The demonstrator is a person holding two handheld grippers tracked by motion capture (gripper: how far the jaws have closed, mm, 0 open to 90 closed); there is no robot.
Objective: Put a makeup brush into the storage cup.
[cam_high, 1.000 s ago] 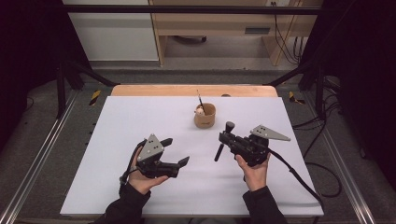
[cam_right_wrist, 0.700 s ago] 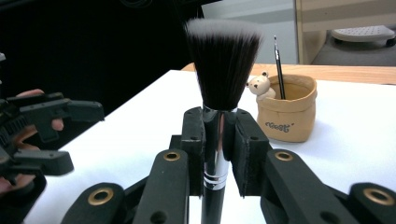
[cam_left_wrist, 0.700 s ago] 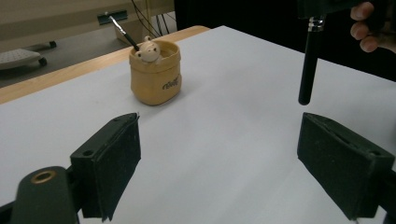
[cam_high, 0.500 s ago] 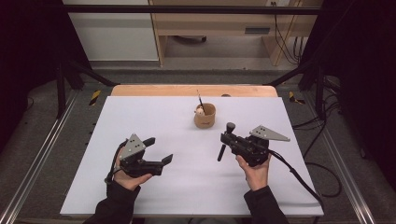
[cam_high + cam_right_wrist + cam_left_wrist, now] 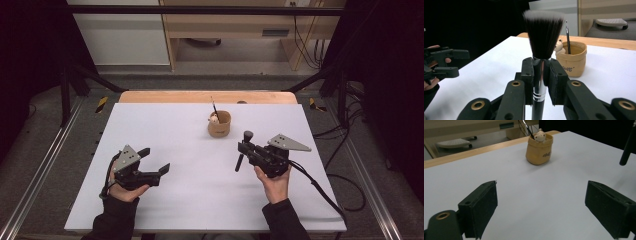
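White tabletop (image 5: 165,130) fills the workspace. Nearest, the right gripper (image 5: 541,75) clamps a makeup brush (image 5: 541,37) by its slick metal ferrule (light, stiff handle, soft bristles upright). The left gripper (image 5: 156,161) gapes empty. Beyond stands the tan pouch holder (image 5: 219,124).

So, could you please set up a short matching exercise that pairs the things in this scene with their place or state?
Things:
1. makeup brush
2. tan pouch
3. left gripper
4. thin brush

Places or states:
A. jaws wide apart, nothing between them
B. stands inside the pouch, beside a small figure
C. clamped upright in the right gripper
D. sits toward the far side of the white table

Pairs: 1-C, 2-D, 3-A, 4-B
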